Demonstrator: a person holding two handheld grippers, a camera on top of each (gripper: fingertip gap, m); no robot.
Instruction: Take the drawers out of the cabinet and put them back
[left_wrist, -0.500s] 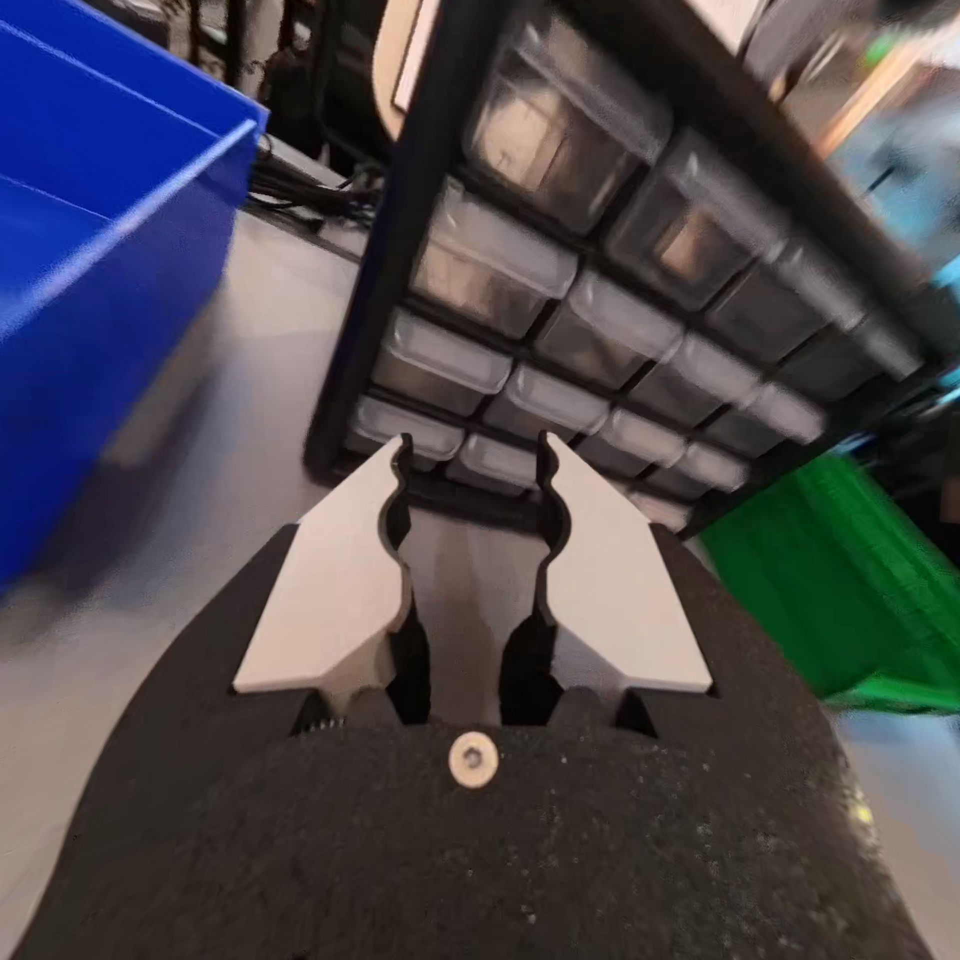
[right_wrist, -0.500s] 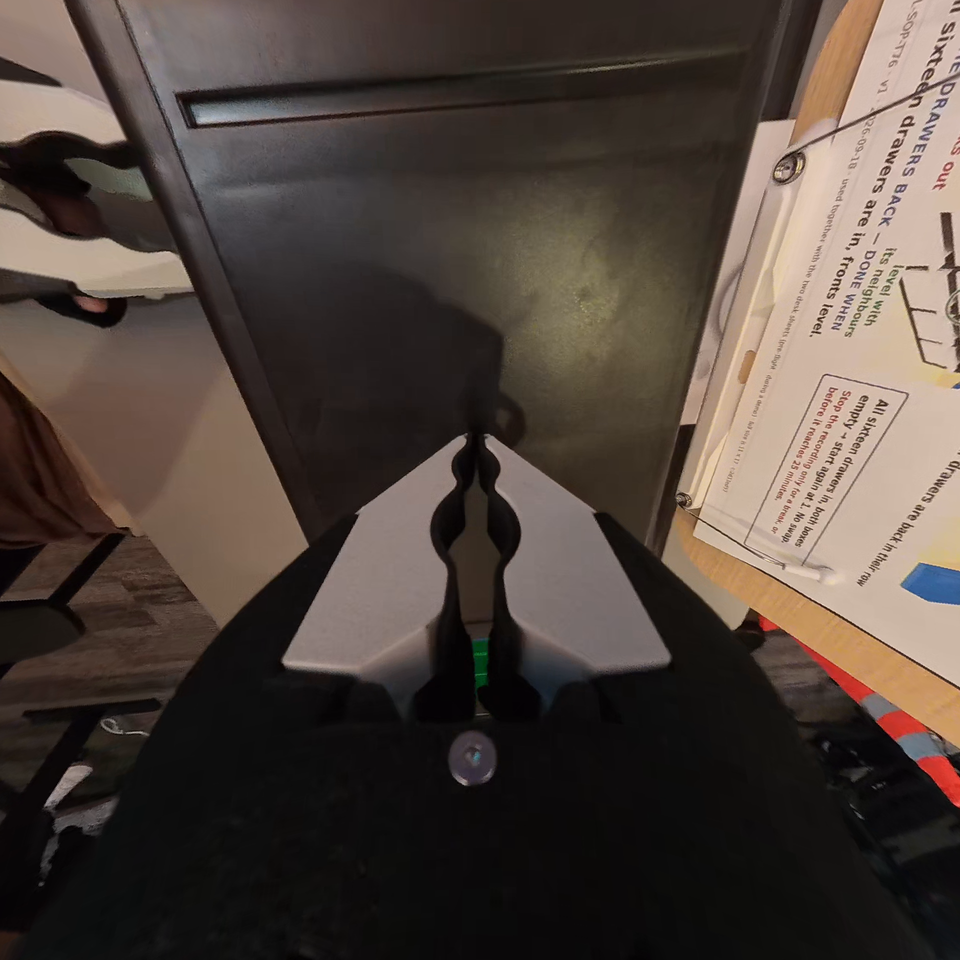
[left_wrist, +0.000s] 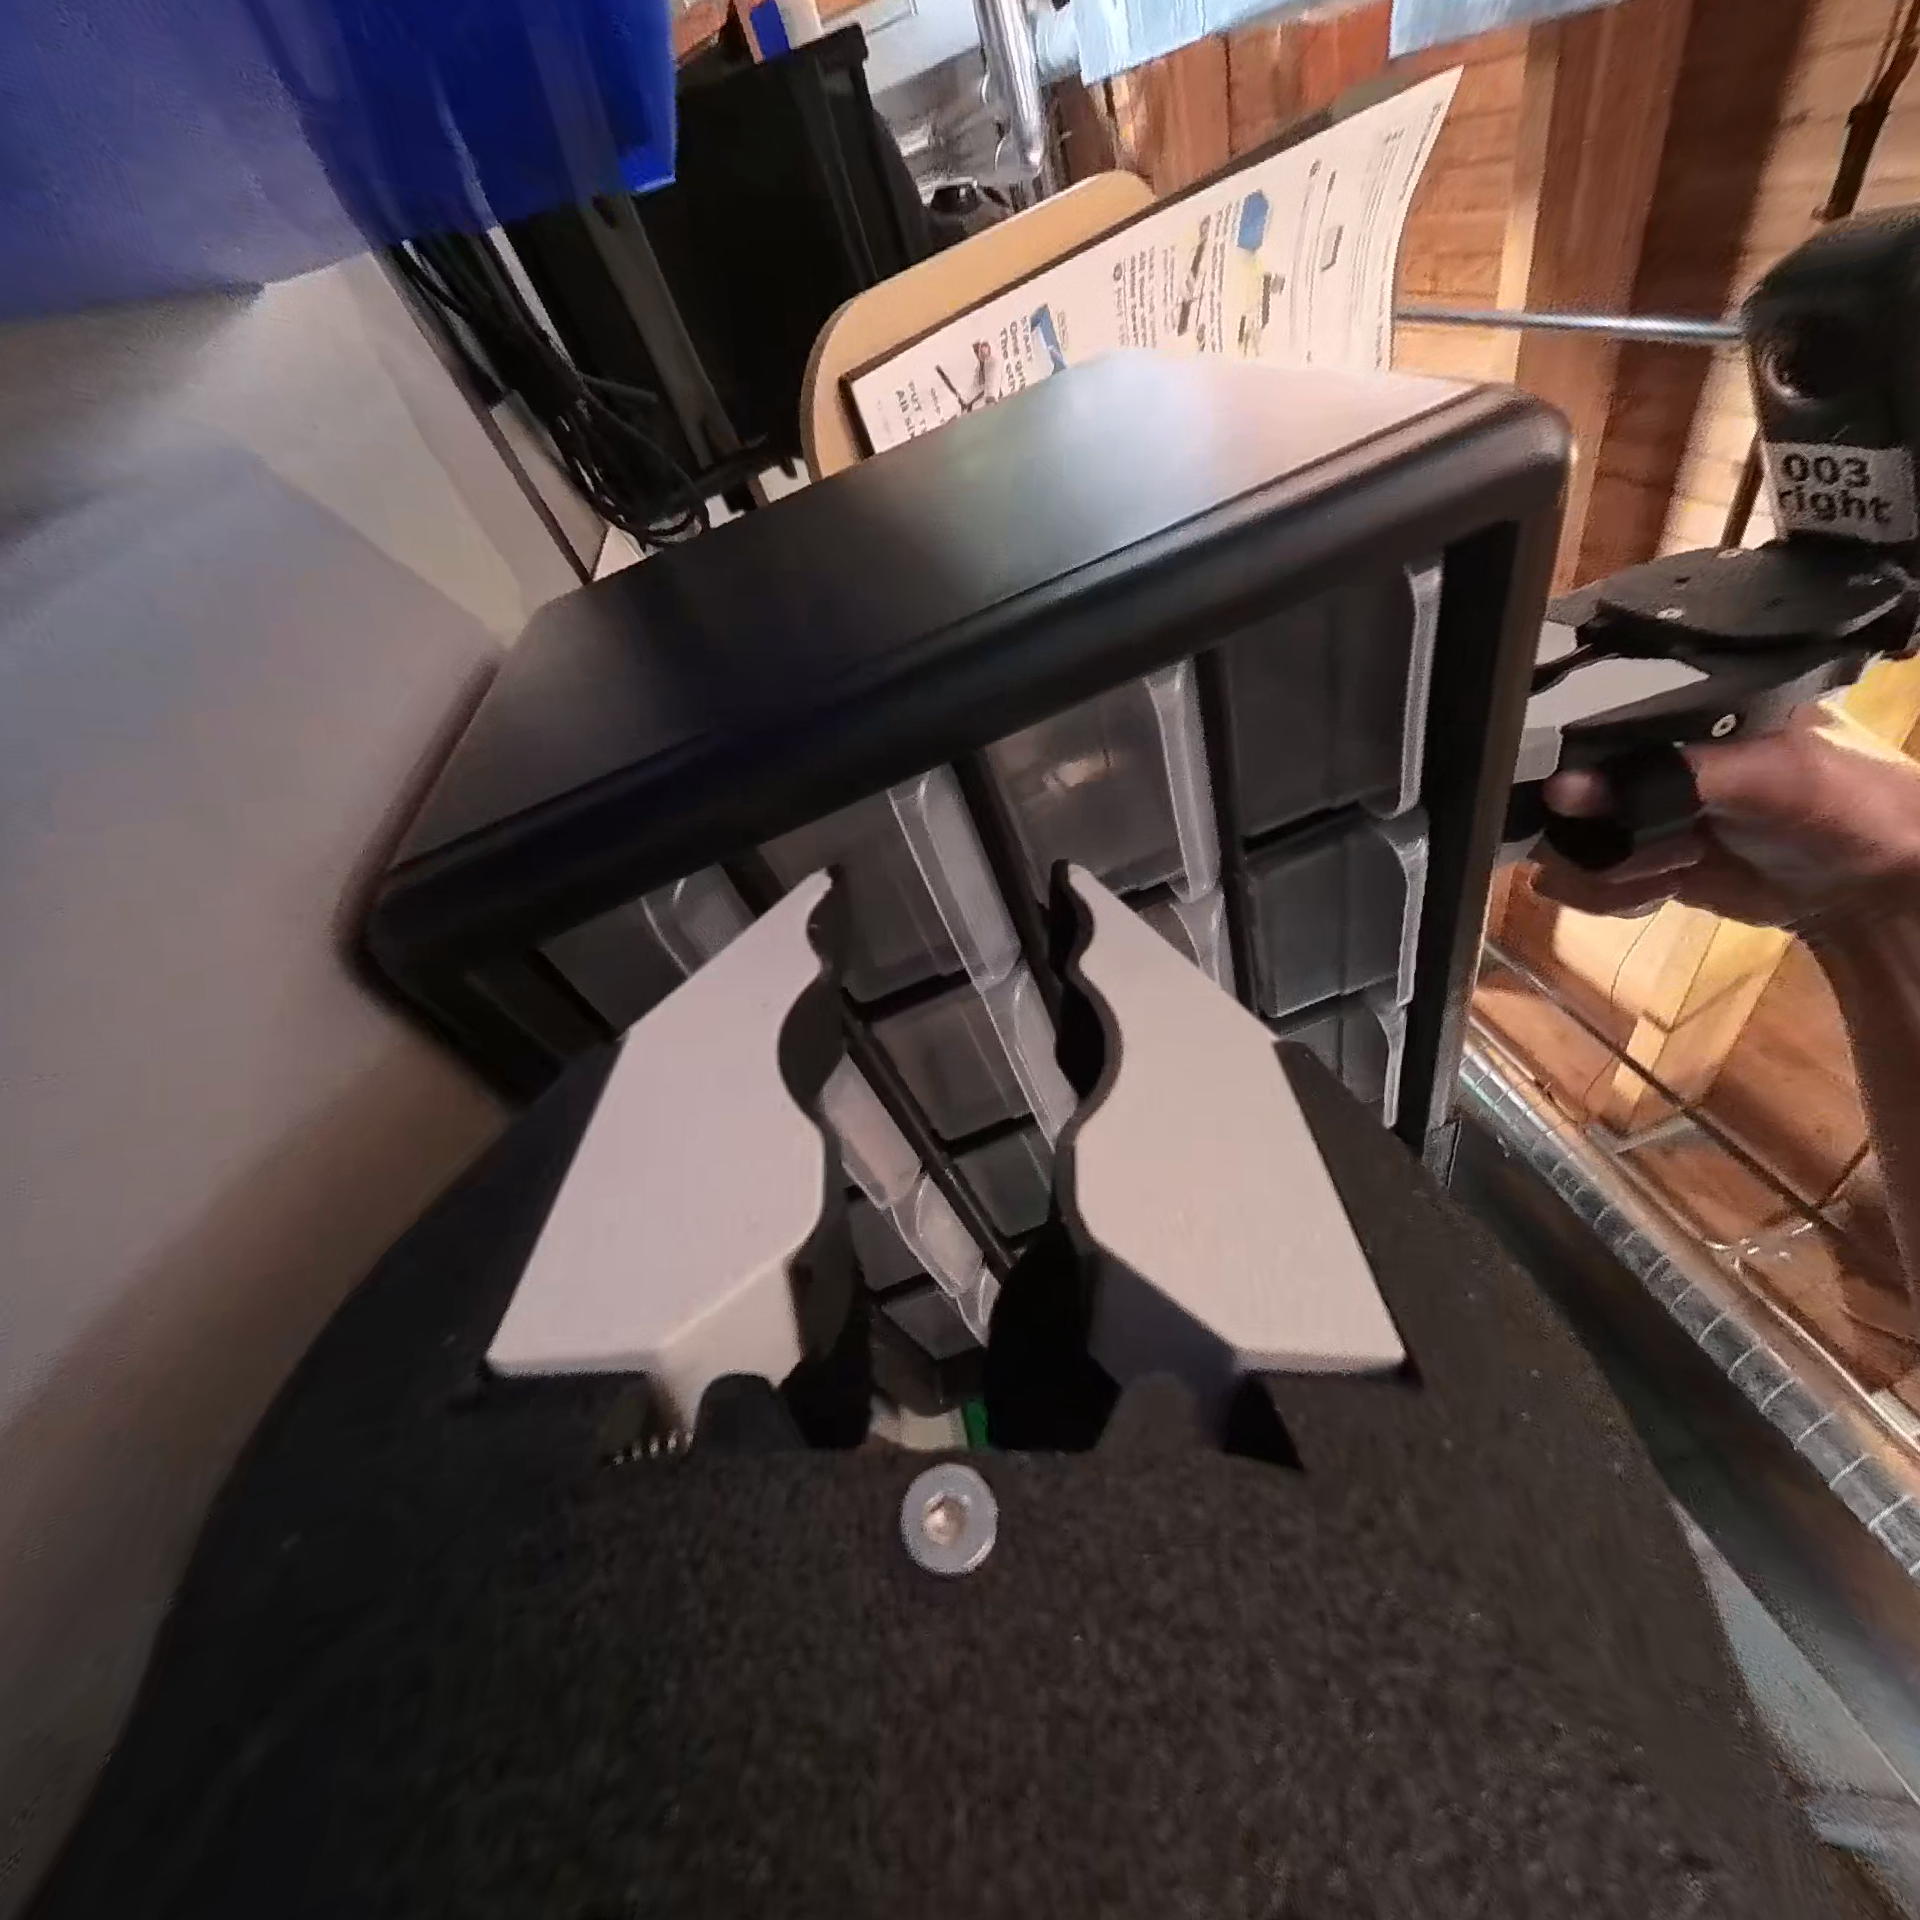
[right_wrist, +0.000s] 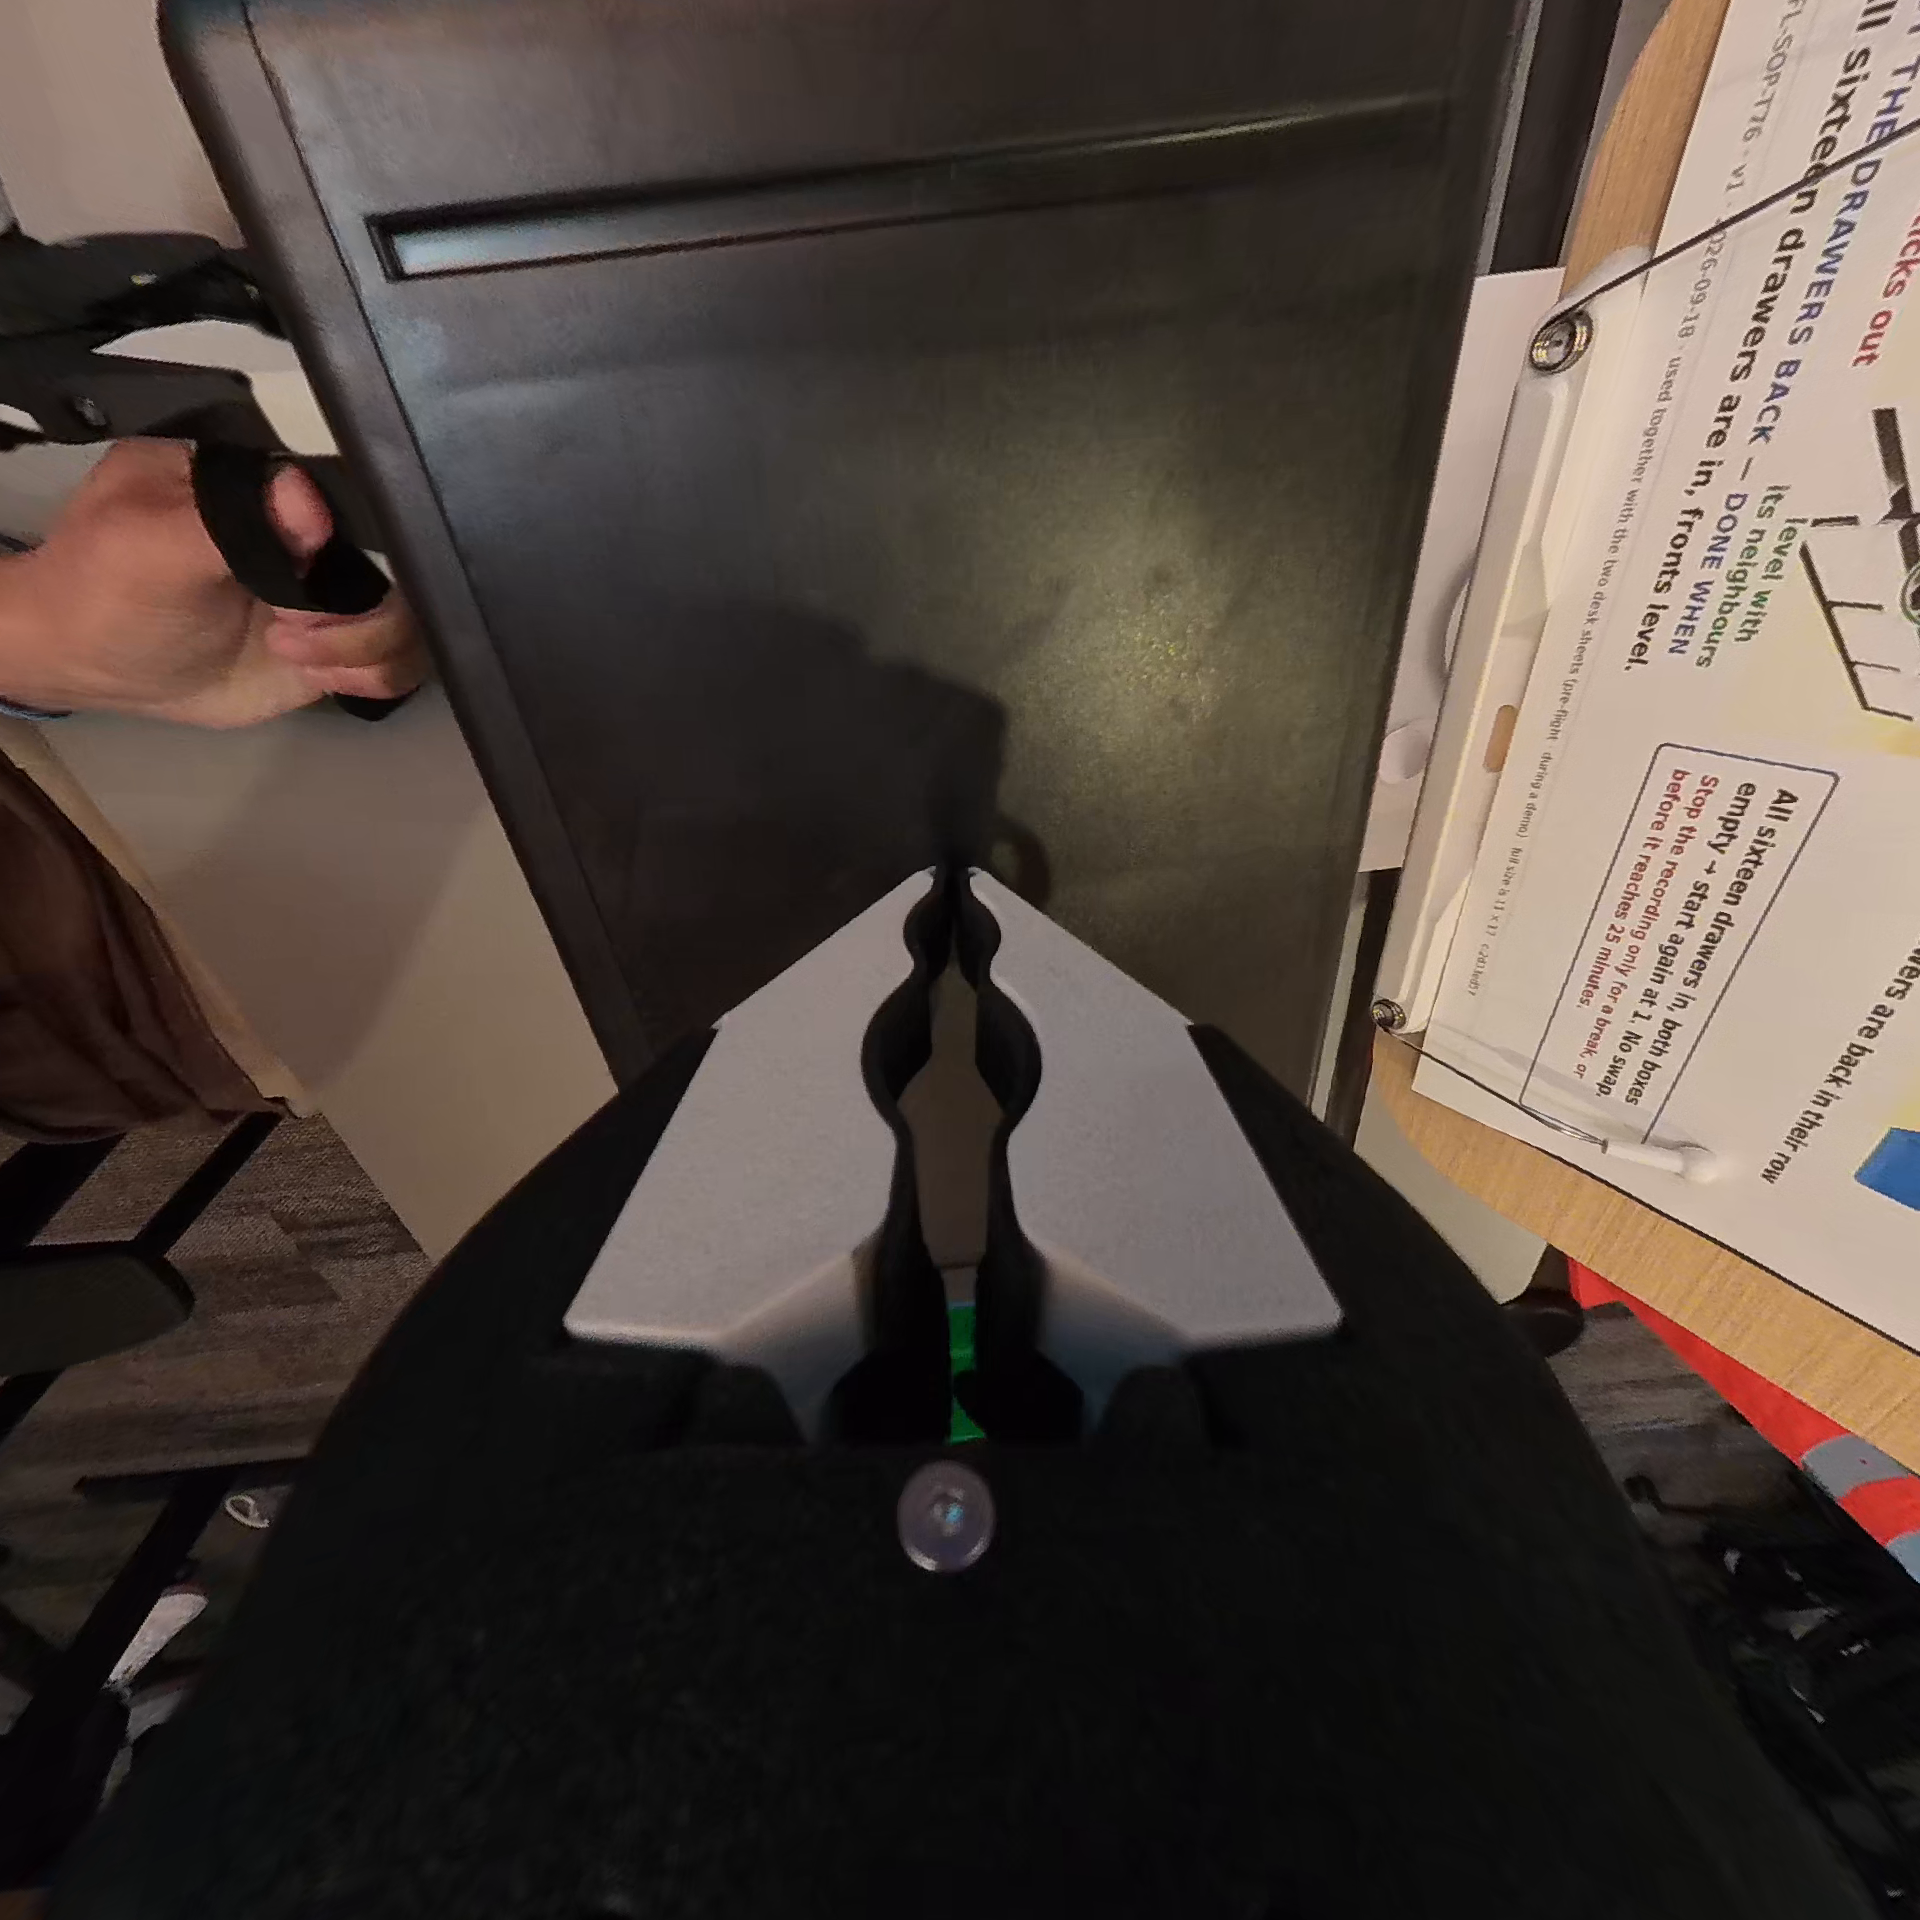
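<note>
- Left wrist view: your left gripper (left_wrist: 940, 904) is wide apart and holds nothing. It points at the front of the cabinet (left_wrist: 1039, 582), which stands near the edge of the table (left_wrist: 208, 831). The clear drawers (left_wrist: 1320, 894) that show are all pushed in.
- I think the step is to choose one drawer. Put the fingers around its clear lip, close firmly, then pull straight out.
- Here the right gripper (left_wrist: 1538, 717) is against the cabinet's far side.
- Right wrist view: your right gripper (right_wrist: 954, 883) is almost closed, tips nearly touching, empty, and seems to press on the dark side panel. Keep it there so the cabinet does not slide.
- A printed sheet (right_wrist: 1714, 727) stands just beside the cabinet.
</note>
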